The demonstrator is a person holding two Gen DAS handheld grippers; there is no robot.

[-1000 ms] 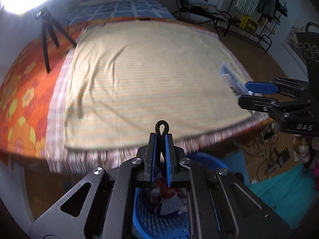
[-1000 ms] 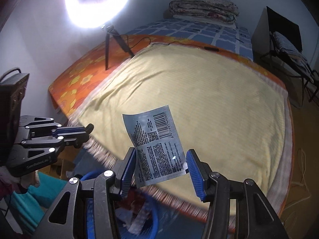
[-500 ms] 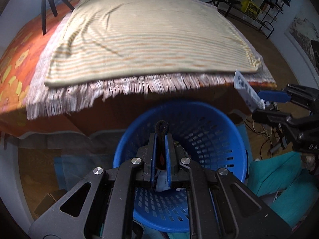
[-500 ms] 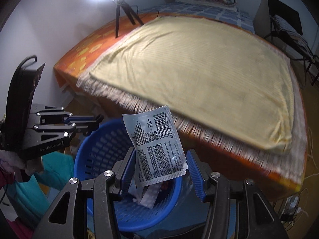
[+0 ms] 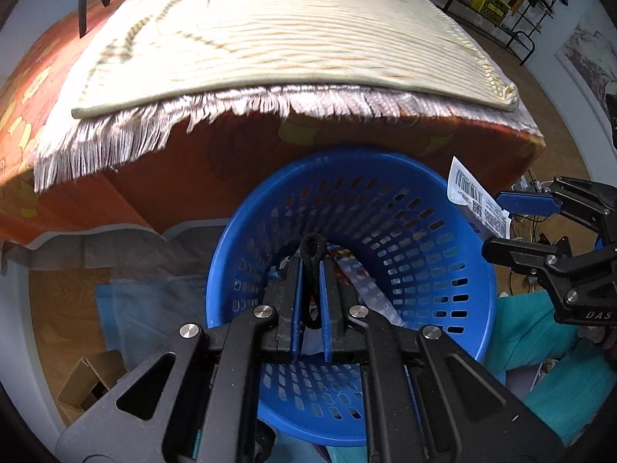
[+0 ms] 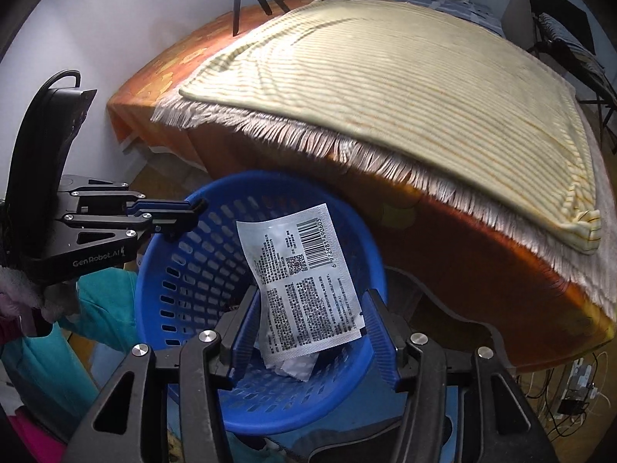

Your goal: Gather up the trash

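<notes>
A blue plastic basket (image 5: 432,254) stands on the floor against the bed, with several wrappers in its bottom (image 5: 358,270). My left gripper (image 5: 310,270) is shut on a black hair tie (image 5: 312,245) and holds it over the basket's mouth. My right gripper (image 6: 308,305) is shut on a silver printed wrapper (image 6: 304,285) with a barcode, held upright over the basket (image 6: 193,270). The wrapper also shows at the basket's right rim in the left wrist view (image 5: 476,202), next to my right gripper (image 5: 509,223). The left gripper shows at the basket's left rim in the right wrist view (image 6: 185,212).
The bed (image 5: 270,142) with an orange flowered cover, a fringed throw and a yellow striped blanket (image 6: 405,77) rises just behind the basket. A teal cloth (image 5: 540,347) lies by the basket. A cardboard box (image 5: 92,382) sits on the wooden floor. Cables and a power strip (image 6: 578,393) lie at the right.
Both grippers have come down from above the bed to the basket's mouth. The hair tie and the wrapper are still held.
</notes>
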